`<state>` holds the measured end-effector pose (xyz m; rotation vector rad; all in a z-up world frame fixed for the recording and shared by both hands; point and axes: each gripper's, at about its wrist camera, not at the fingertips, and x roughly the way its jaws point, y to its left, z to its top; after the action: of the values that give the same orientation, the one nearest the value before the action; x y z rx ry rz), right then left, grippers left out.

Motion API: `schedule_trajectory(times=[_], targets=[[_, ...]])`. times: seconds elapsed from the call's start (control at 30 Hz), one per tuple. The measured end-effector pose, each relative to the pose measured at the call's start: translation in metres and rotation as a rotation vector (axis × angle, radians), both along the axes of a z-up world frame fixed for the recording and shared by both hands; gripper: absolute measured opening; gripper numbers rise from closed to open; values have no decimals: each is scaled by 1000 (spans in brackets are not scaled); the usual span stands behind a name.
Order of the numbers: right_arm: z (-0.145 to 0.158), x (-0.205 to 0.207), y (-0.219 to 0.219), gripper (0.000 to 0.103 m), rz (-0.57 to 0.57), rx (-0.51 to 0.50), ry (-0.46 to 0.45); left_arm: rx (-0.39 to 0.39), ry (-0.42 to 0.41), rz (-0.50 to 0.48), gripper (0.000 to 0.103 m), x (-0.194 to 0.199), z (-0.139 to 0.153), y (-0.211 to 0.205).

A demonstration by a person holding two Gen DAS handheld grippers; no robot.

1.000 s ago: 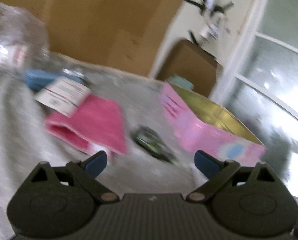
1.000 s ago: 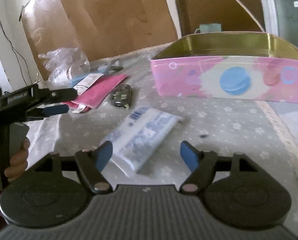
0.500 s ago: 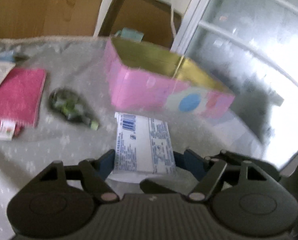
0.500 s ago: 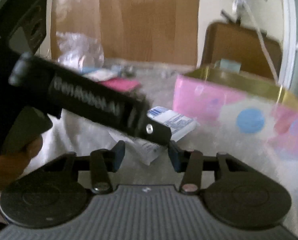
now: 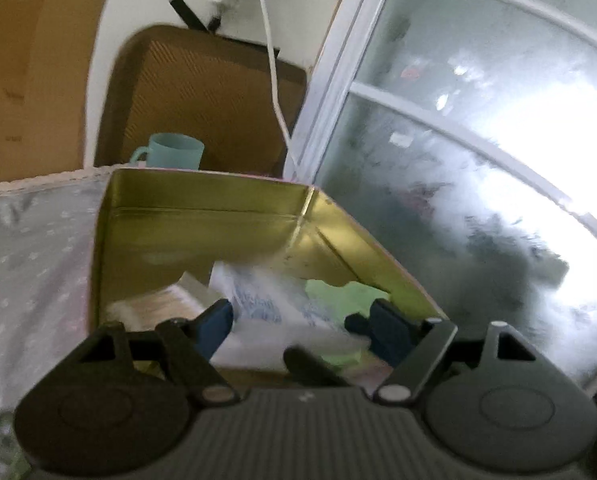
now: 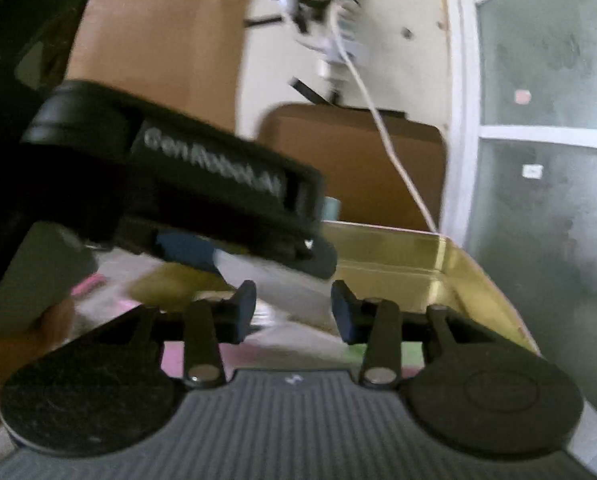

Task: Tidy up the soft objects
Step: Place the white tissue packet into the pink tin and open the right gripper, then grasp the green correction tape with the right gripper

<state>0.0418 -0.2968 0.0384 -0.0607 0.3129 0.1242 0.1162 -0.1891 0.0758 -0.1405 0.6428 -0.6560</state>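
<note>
Left wrist: tissue pack (image 5: 258, 300) inside tin's walls (image 5: 202, 216).

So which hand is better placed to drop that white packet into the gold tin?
Left. The left gripper holds the white packet right over the open tin; the right gripper looks empty.

Between the left gripper's (image 5: 298, 326) blue pads, the white printed packet (image 5: 266, 304) smears with motion, so we cannot read its print or tell whether the pads touch it. Our gripper body hides the near wall of the gold-lined tin (image 5: 202, 220). From the right wrist, the left gripper (image 6: 218, 196) blocks most of the tin (image 6: 410, 260) ahead of our right gripper (image 6: 293, 306); its contents blur beyond naming.
</note>
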Motion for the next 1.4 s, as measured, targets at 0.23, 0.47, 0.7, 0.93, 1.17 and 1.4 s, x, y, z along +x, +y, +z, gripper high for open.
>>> schedule_trajectory(times=[0.23, 0.47, 0.7, 0.93, 1.17, 1.4], targets=[[-22, 32, -12, 46, -206, -52, 41, 39, -6, 66, 86, 0, -14, 8], [-10, -27, -6, 47, -226, 100, -87, -12, -119, 168, 97, -67, -14, 99], [-9, -68, 76, 58, 227, 57, -23, 32, -38, 412, 92, -117, -52, 206], [-31, -27, 160, 58, 419, -131, 223, -75, 10, 546, 90, -122, -68, 253], [-35, 11, 164, 43, 405, -15, 345, -11, -40, 502, 90, -127, -69, 237], [-37, -27, 147, 43, 515, -53, 306, 36, -30, 493, 90, -126, -72, 230]])
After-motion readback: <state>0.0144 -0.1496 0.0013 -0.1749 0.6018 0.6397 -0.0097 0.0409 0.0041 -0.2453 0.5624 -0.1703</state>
